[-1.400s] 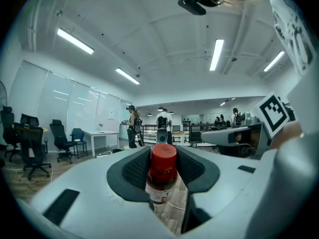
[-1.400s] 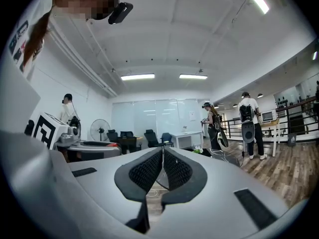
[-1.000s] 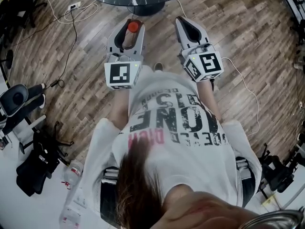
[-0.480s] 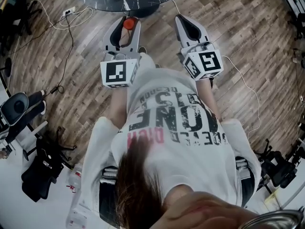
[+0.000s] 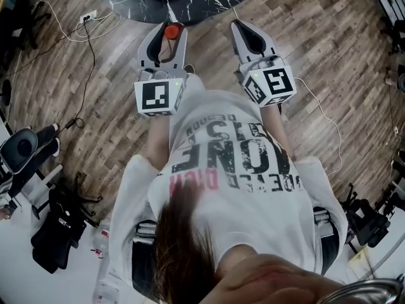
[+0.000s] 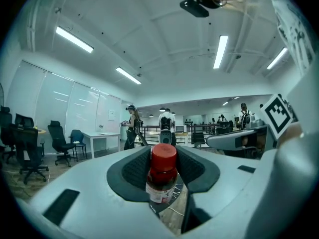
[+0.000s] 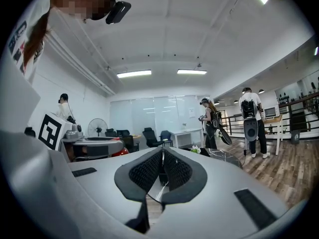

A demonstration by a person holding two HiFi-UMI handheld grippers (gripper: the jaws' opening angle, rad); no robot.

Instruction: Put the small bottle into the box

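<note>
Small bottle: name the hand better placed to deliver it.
Left. The left tongs clamp the small bottle upright, red cap up; the right tongs are shut and empty.

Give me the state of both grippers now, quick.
Left hand-held gripper: closed on the bottle.
Right hand-held gripper: closed, empty.
</note>
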